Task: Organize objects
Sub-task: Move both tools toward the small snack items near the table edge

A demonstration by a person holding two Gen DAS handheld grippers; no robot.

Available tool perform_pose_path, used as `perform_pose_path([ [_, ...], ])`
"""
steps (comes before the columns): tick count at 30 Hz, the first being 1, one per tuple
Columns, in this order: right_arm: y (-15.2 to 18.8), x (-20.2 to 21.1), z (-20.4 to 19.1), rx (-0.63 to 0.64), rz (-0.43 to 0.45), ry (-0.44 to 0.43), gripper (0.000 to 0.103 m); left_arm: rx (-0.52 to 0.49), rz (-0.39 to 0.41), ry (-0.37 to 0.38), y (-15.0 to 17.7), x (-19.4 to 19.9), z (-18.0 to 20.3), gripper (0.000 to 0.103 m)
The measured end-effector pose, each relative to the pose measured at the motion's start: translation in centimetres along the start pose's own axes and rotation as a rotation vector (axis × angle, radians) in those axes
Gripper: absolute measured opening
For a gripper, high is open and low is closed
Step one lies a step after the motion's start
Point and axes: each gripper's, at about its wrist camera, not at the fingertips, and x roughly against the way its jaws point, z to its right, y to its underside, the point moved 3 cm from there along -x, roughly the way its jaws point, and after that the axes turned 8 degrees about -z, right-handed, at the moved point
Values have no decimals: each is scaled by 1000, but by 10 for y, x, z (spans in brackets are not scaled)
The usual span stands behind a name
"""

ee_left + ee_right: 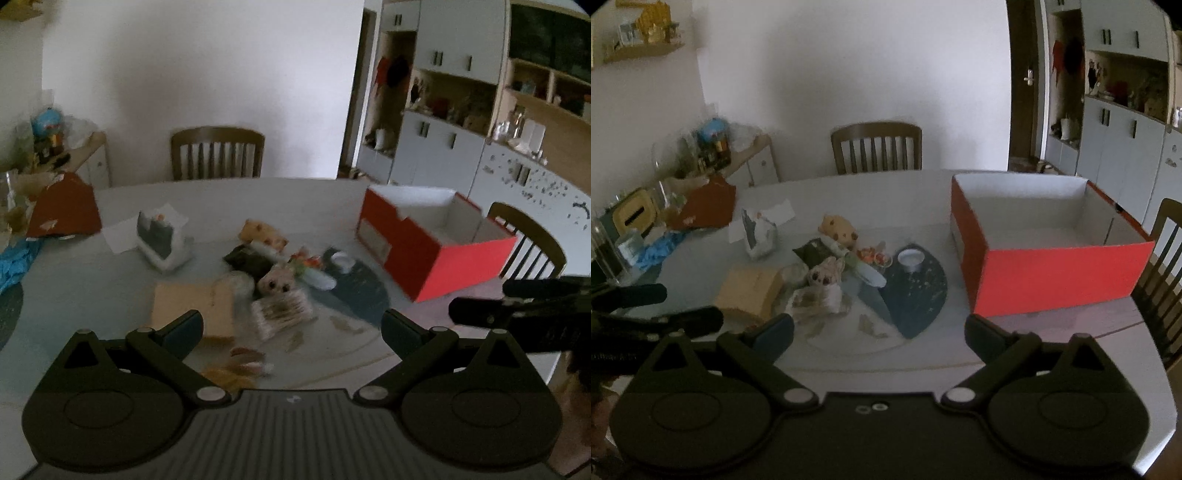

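Observation:
A heap of small objects lies mid-table: a tan box, a pale plush toy with dark eyes, a yellow plush bear, a dark pouch and a small white cup on a dark leaf-shaped mat. An empty red box with a white inside stands to the right. My left gripper is open above the near side of the heap, holding nothing. My right gripper hovers open before the mat, also with nothing in it.
The round white table has a wooden chair behind it and another chair at the right. A red lid, blue cloth, a tissue pack and jars crowd the left side. Cabinets line the right wall.

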Motion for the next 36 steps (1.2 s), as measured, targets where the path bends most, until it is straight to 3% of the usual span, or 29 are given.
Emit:
perform_pose_path([
  [10, 0, -51, -26, 35, -104, -23, 94, -109, -112, -71, 36, -60, -29, 102],
  [15, 0, -77, -44, 60, -172, -39, 94, -146, -132, -61, 43, -83, -38, 102],
  [17, 0, -87, -51, 68, -203, -46, 86, -159, -151, -53, 46, -91, -39, 102],
  [23, -2, -111, -75, 110, -255, -82, 81, -201, -179, -44, 52, -104, -40, 99],
  [36, -8, -149, -107, 136, -349, -155, 73, -191, -208, 9, 52, -116, -53, 82],
])
